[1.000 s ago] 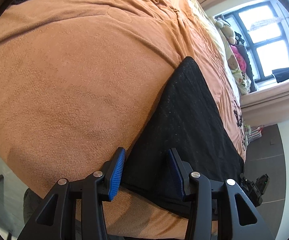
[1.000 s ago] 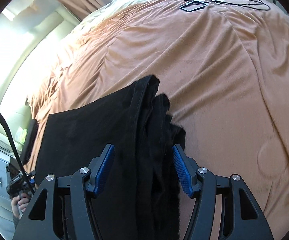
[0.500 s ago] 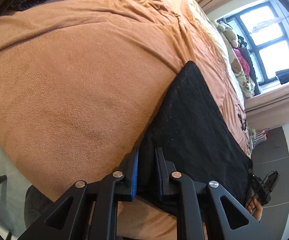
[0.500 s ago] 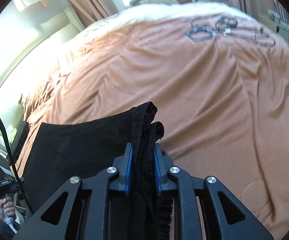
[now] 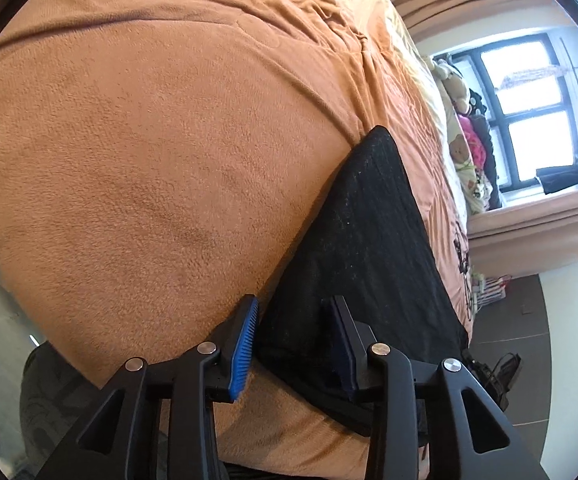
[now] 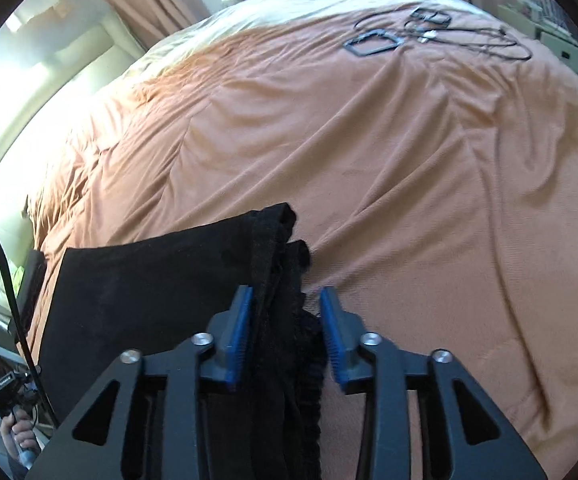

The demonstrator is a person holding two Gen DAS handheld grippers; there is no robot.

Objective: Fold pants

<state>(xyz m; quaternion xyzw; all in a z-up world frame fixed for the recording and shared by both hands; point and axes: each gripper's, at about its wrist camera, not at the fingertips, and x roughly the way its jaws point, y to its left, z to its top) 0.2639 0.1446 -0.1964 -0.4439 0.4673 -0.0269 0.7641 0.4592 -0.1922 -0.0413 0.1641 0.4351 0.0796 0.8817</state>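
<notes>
At the bottom of the left wrist view the left tongs (image 5: 293,336) stand with their blue pads parted and opening, released; a folded corner of the black pants (image 5: 361,240) lies between them, seemingly untouched by either pad. In the right wrist view the right tongs (image 6: 285,330) are likewise opening, released; the bunched waistband end of the pants (image 6: 149,284) runs up between the pads, the left pad just beside the cloth and the right pad apart from it. Both tools straddle opposite ends of the garment, probably so one fold can be laid down evenly and let go at the same time; the pants lie flat at the near edge of the bed (image 6: 369,160), stretching from lower centre toward the left of the right view. Farther off the orange blanket (image 5: 149,160) is bare and lightly creased; some black cables (image 6: 429,36) rest at the upper right of the right view; a window (image 5: 529,108) glows at the right of the left view.
</notes>
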